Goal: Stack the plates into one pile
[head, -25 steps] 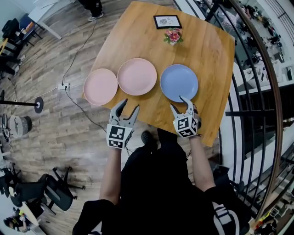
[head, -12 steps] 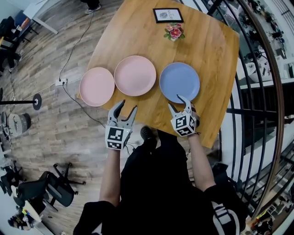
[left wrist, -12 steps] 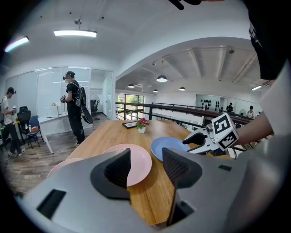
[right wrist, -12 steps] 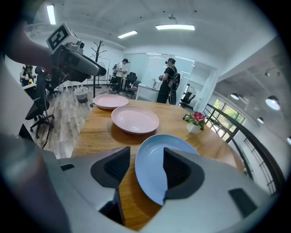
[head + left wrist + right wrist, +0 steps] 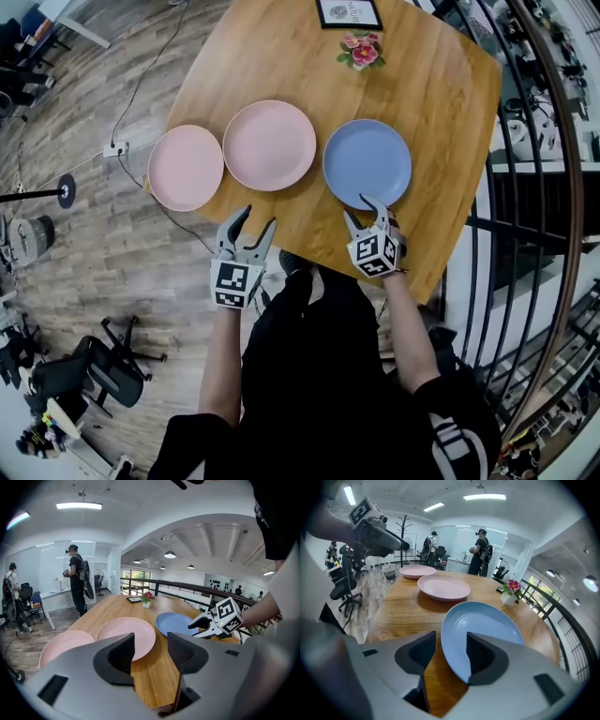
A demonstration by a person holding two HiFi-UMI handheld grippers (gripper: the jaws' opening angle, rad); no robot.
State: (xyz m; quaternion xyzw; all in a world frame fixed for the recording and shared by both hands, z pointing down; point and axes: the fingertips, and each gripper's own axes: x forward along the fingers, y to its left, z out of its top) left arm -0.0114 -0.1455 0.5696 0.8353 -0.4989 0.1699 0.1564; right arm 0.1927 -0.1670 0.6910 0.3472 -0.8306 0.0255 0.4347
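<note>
Since a second ago both tongs have sunk toward the worktop's near edge, and the right tongs' jaws have been closing around the near rim of the blue plate (image 5: 367,164), which lies flat at the right end of a row of three. The plate is smooth, shallow and matte, with a thin raised lip. The middle pink plate (image 5: 269,145) sits just beside it, and the left pink plate (image 5: 186,167) overhangs the worktop (image 5: 431,112) edge.

The right tongs (image 5: 361,210) straddle the blue rim, jaws apart and not yet pinching. The left tongs (image 5: 258,217) hover open and empty off the near edge.

This looks like the first pickup. Next the right tongs need to close on the lip and carry the plate onto a pink one.
</note>
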